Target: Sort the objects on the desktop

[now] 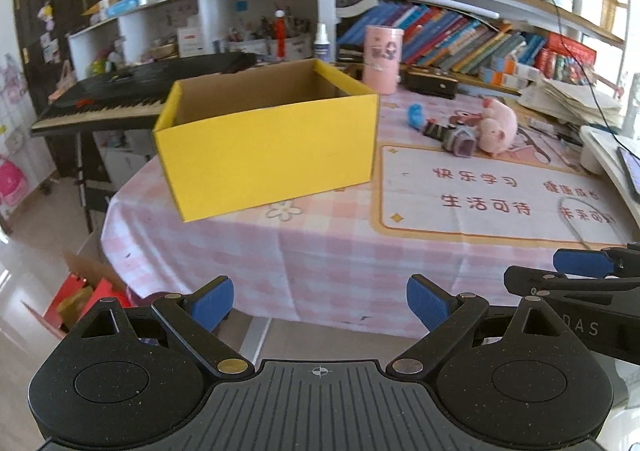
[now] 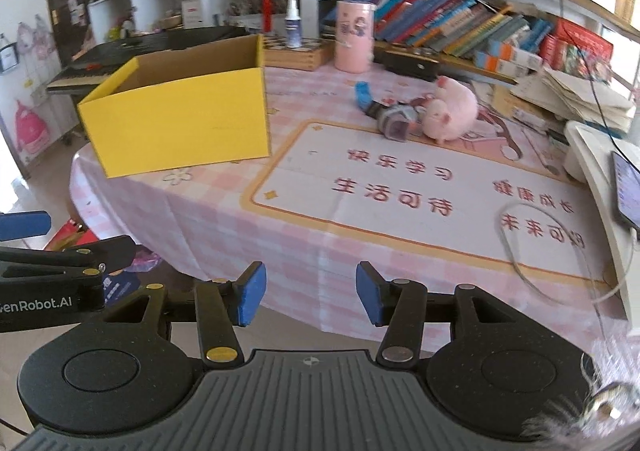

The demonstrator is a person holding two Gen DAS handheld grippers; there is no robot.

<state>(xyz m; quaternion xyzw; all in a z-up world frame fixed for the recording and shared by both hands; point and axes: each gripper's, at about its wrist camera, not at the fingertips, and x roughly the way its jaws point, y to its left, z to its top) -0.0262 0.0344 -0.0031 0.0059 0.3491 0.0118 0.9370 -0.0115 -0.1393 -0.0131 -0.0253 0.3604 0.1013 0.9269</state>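
Both grippers — left [image 1: 320, 301], right [image 2: 308, 293] — hover level and side by side off the table [image 2: 304, 235] edge, fingers spread, empty, facing the box [image 1: 266, 147] and pig [image 2: 450, 113].

yellow box [image 1: 264, 155] interior: hidden by near wall | watch [image 2: 394, 121]: partly behind pink plush pig [image 2: 450, 113]

Left gripper [image 1: 320, 303]: jaws spread wide, holding nothing. Right gripper [image 2: 308, 295]: jaws parted, holding nothing. Both level, side by side.
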